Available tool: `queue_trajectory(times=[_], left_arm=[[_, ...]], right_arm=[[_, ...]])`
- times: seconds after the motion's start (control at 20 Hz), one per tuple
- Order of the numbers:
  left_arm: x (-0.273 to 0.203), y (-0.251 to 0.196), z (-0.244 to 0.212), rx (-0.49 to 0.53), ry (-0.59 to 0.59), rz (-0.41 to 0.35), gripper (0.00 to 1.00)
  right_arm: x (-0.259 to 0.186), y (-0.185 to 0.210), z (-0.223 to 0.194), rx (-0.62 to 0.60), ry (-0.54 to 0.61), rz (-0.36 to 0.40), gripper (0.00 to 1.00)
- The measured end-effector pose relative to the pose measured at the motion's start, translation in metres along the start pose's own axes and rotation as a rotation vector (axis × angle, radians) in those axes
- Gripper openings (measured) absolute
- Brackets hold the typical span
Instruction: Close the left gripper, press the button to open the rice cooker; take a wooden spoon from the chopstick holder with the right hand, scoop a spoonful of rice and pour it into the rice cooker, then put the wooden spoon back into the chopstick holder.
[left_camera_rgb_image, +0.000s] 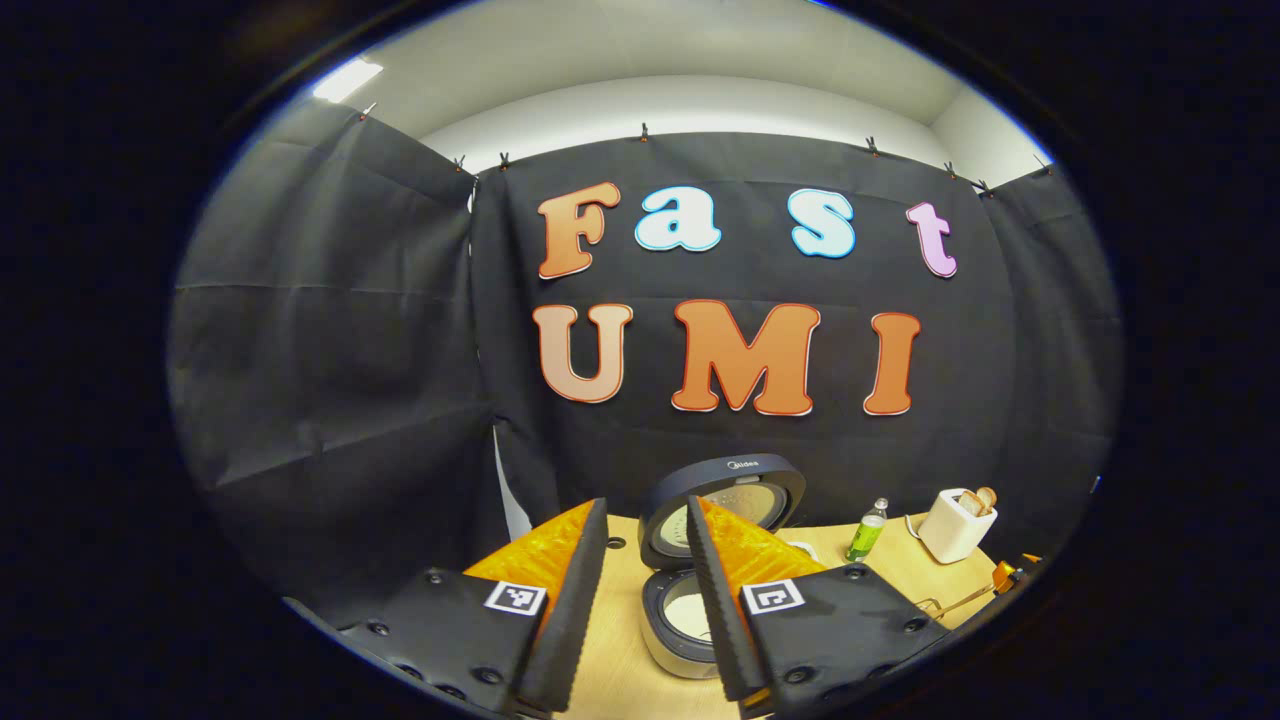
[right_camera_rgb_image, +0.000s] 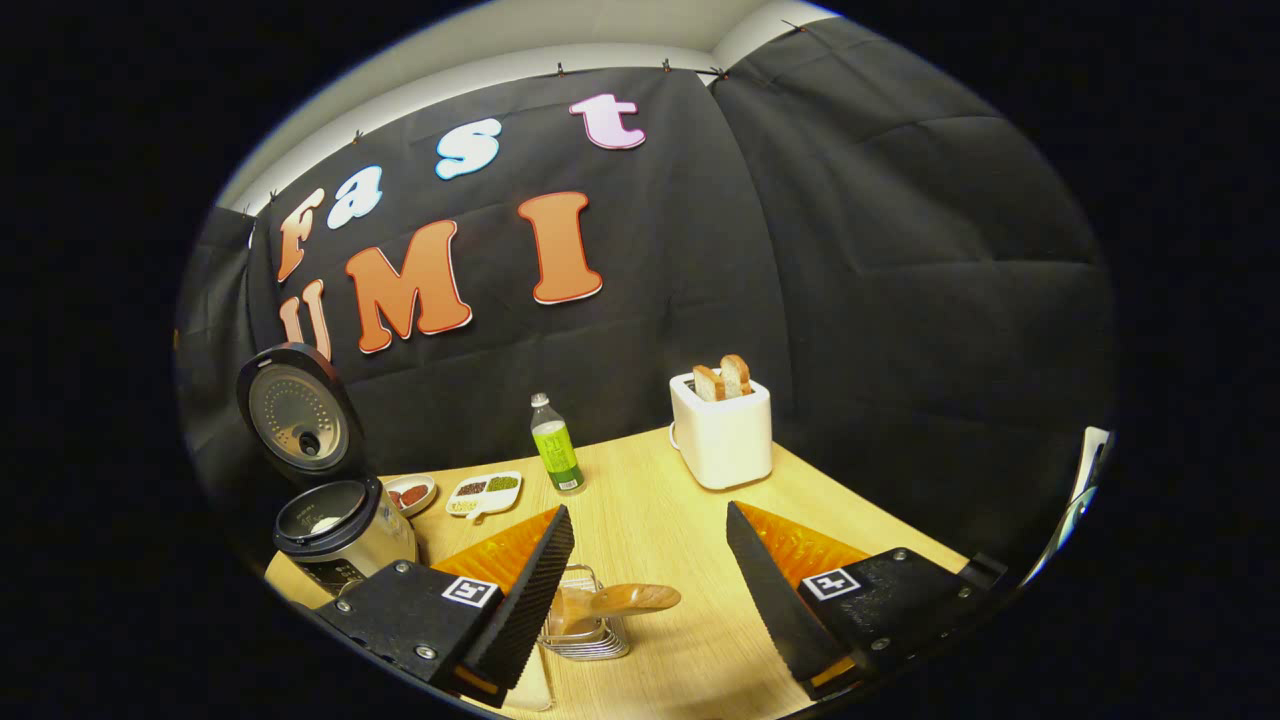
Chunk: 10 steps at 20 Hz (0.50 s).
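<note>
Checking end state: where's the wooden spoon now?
In the right gripper view, the wooden spoon rests in the wire chopstick holder on the wooden table, just ahead of the open right gripper.

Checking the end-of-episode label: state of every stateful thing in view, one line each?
rice cooker: lid up, something pale lying in the pot
wooden spoon: in the chopstick holder, not held
toaster: two slices standing up out of the slots
bottle: upright, capped
left gripper: open, holding nothing
right gripper: open, holding nothing
</note>
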<state>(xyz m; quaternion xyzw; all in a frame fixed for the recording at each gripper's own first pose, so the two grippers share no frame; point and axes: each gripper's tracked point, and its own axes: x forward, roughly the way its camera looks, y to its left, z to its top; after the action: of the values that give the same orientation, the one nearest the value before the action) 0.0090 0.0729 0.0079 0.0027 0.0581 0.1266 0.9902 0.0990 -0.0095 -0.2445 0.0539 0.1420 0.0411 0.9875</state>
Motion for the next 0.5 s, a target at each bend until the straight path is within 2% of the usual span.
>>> queue_trajectory(times=[0.2, 0.3, 0.45, 0.5], left_arm=[[-0.002, 0.006, -0.001, -0.006, -0.019, 0.006, 0.85], [0.001, 0.009, -0.004, 0.006, -0.021, 0.018, 1.0], [0.006, 0.01, -0.014, 0.0, 0.004, 0.02, 1.0], [0.007, 0.012, -0.017, -0.01, 0.017, 0.017, 1.0]], right_arm=[[0.013, 0.001, -0.039, 0.036, 0.096, -0.007, 0.95], [0.013, 0.01, -0.05, 0.082, 0.13, 0.017, 0.95], [0.012, 0.017, -0.065, 0.153, 0.183, 0.021, 0.9], [0.012, 0.02, -0.064, 0.177, 0.194, 0.024, 0.77]])
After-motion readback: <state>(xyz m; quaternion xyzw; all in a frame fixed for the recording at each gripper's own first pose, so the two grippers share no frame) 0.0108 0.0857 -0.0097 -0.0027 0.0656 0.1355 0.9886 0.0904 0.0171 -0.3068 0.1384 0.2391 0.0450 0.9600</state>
